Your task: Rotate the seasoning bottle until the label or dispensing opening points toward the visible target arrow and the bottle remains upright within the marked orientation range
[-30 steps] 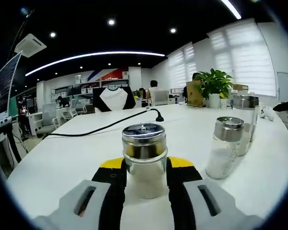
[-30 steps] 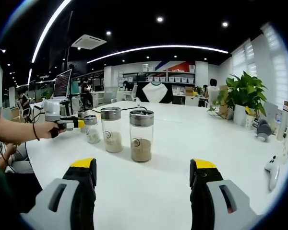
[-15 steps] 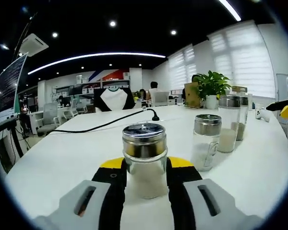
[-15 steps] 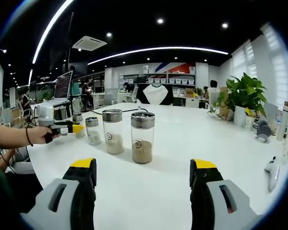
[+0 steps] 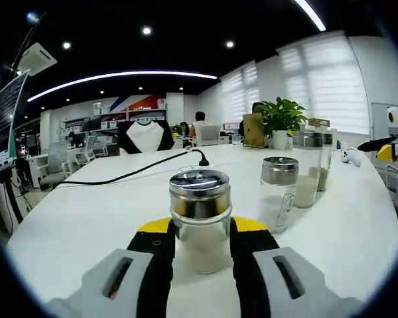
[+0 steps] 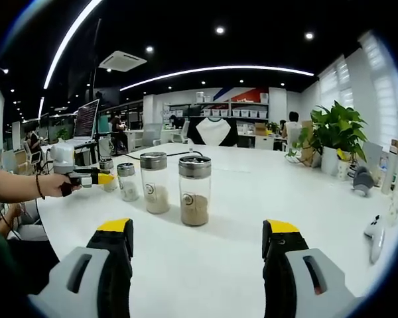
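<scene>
A small glass seasoning bottle with a steel lid and white contents stands upright on the white table. My left gripper is shut on it, with a black, yellow-tipped jaw on each side. In the right gripper view the same bottle is at the far left, in the left gripper held by a person's hand. My right gripper hangs open over bare table, with nothing between its jaws. It also appears at the right edge of the left gripper view as the right gripper.
Three more glass bottles stand in a row: a brown-filled one, a taller one and a small one. A black cable crosses the table. A potted plant and small white items sit to the right.
The left gripper view has swung, so the other bottles sit further left in it. The bottle stays gripped and upright. The right gripper has hardly moved.
</scene>
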